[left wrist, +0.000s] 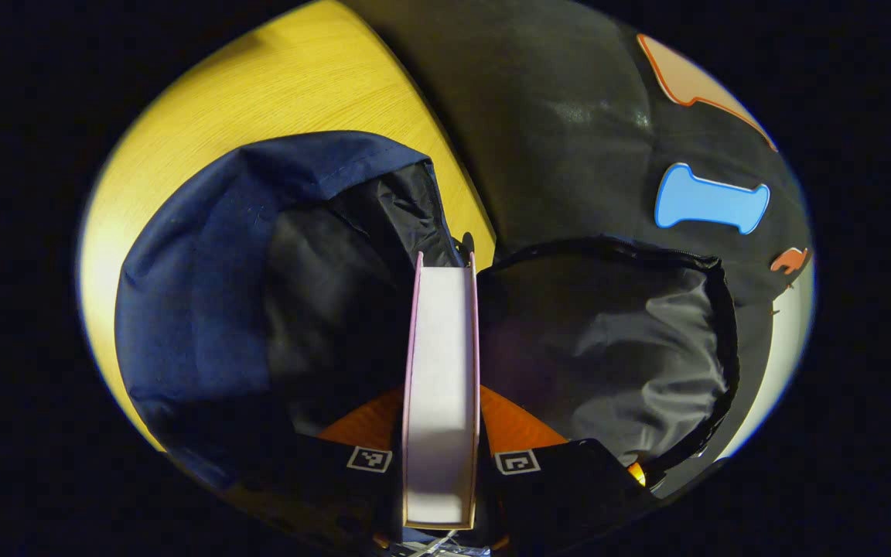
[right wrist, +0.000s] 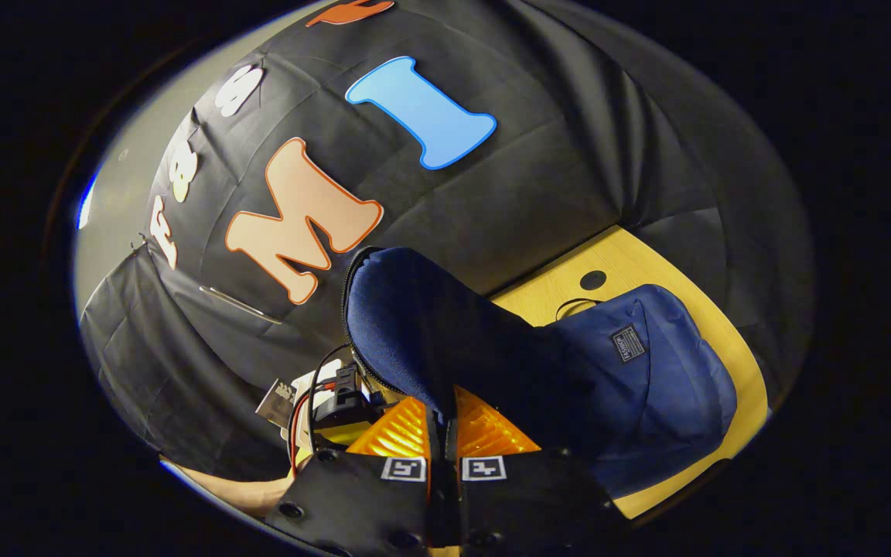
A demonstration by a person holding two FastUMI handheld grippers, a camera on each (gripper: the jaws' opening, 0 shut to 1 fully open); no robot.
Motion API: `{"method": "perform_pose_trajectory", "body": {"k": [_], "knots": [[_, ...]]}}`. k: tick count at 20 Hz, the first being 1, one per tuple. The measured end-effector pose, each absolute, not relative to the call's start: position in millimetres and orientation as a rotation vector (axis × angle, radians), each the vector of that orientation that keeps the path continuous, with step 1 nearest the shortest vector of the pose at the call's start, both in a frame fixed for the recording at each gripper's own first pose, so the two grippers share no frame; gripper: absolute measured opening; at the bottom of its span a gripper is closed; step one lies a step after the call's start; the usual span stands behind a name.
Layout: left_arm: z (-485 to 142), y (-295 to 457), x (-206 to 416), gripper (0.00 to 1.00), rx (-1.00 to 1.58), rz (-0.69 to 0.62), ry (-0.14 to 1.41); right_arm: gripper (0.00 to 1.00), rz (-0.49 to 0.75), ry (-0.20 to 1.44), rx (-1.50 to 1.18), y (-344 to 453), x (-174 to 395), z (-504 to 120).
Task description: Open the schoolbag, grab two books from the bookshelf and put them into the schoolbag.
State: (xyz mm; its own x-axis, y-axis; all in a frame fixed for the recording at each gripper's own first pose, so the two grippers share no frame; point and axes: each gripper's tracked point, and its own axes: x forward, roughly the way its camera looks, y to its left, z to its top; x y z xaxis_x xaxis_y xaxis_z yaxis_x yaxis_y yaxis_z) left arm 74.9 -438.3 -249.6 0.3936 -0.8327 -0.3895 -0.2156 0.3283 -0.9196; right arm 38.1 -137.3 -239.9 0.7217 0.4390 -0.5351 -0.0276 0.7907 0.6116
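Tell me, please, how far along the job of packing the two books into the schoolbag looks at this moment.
Done: the navy schoolbag lies unzipped on the wooden table, its dark lining exposed. In hand: the left gripper holds a pink-covered book edge-on over the opening, while the right gripper pinches the bag's flap, holding it up. Left: lowering this book in. Whether another book is already inside cannot be told.

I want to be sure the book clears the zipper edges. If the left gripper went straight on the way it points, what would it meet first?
Probably the schoolbag's dark inner lining: the left gripper, shut on the book, points into the open mouth. Depth is unclear.
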Motion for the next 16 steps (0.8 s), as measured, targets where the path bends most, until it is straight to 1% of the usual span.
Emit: {"method": "perform_pose_trajectory", "body": {"k": [2, 3, 4, 5, 6, 7, 8, 9, 10, 12, 13, 16], "knots": [[-259.0, -433.5, 74.4, 0.37, -1.097, -0.525, 1.163, 0.03, 0.282, 0.732, 0.598, -136.2, 37.2, -243.5], [-268.0, -429.2, 68.5, 0.54, -1.037, -0.506, 1.201, 0.02, 0.285, 0.733, 0.596, -135.7, 37.8, -243.6], [-277.6, -421.5, 63.1, 0.52, -0.969, -0.476, 1.249, 0.02, 0.286, 0.732, 0.597, -134.3, 37.6, -243.8], [-288.0, -412.7, 57.9, 0.71, -0.886, -0.458, 1.281, 0.03, 0.287, 0.731, 0.595, -134.4, 38.7, -243.8], [-291.2, -403.0, 55.0, 0.68, -0.838, -0.456, 1.282, 0.05, 0.288, 0.728, 0.589, -134.3, 38.7, -243.9], [-290.0, -400.1, 54.2, 0.71, -0.785, -0.465, 1.276, 0.04, 0.291, 0.728, 0.581, -134.7, 38.8, -244.9], [-291.4, -395.1, 56.3, 0.71, -0.719, -0.475, 1.260, 0.03, 0.293, 0.731, 0.579, -134.0, 38.7, -245.2], [-291.6, -385.3, 59.4, 0.75, -0.644, -0.488, 1.230, 0.02, 0.293, 0.732, 0.577, -133.7, 38.9, -245.3], [-289.2, -375.3, 64.4, 0.86, -0.560, -0.495, 1.195, 0.02, 0.293, 0.736, 0.573, -133.8, 38.7, -246.9], [-281.2, -355.5, 71.2, 0.93, -0.399, -0.505, 1.118, 0.05, 0.290, 0.736, 0.576, -133.1, 38.5, -246.2], [-276.8, -341.2, 75.2, 0.94, -0.330, -0.506, 1.069, 0.02, 0.284, 0.732, 0.575, -133.5, 39.6, -245.9], [-223.8, -294.9, 78.9, 0.94, -0.258, -0.558, 0.929, 0.02, 0.267, 0.718, 0.565, -133.6, 39.1, -242.8]]}}
